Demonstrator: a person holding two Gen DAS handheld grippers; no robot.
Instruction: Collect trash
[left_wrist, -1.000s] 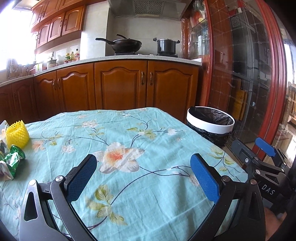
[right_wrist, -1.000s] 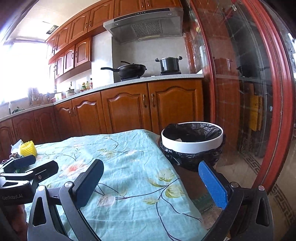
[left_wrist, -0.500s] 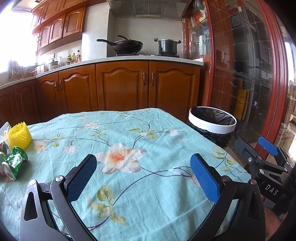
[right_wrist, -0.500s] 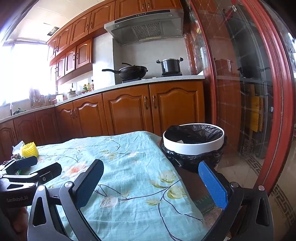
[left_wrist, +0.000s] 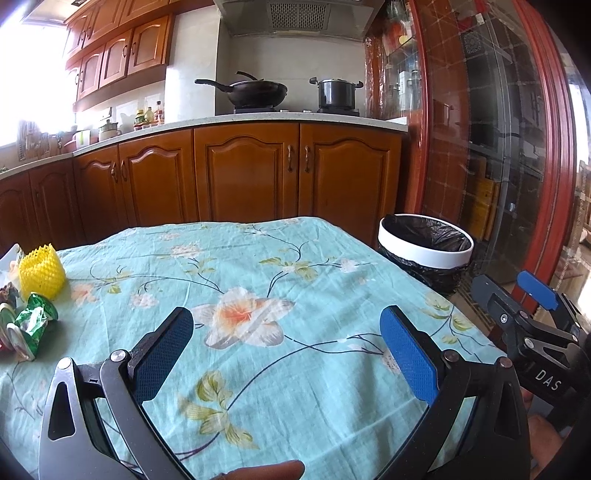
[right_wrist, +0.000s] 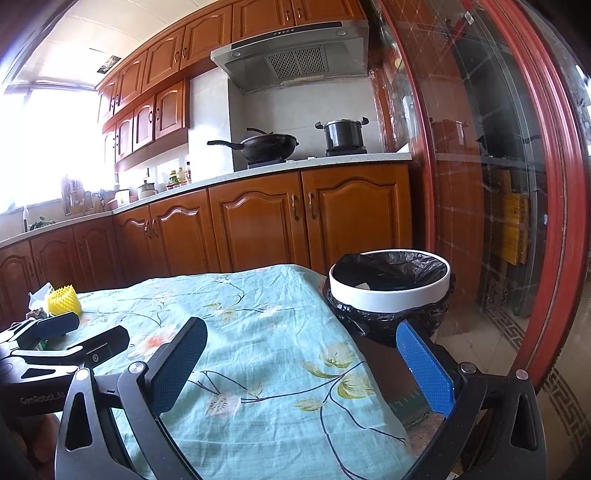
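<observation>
A yellow foam fruit net (left_wrist: 41, 270) and a crumpled green wrapper (left_wrist: 33, 322) lie with other scraps at the table's far left edge; the net (right_wrist: 63, 300) also shows in the right wrist view. A white-rimmed bin with a black liner (left_wrist: 424, 248) (right_wrist: 389, 282) stands on the floor past the table's right corner. My left gripper (left_wrist: 286, 345) hovers open over the flowered cloth, nothing between its blue pads. My right gripper (right_wrist: 301, 354) is open too, near the table's right edge, facing the bin. Each gripper shows in the other's view: right one (left_wrist: 532, 321), left one (right_wrist: 62, 343).
A teal floral tablecloth (left_wrist: 258, 280) covers the table. Wooden kitchen cabinets (left_wrist: 255, 173) run behind it, with a wok (left_wrist: 255, 90) and a pot (left_wrist: 338, 92) on the stove. A red-framed glass door (right_wrist: 517, 184) stands to the right of the bin.
Both views have risen and tilted slightly, so the table and bin sit a little lower in frame. Both grippers stay open and empty.
</observation>
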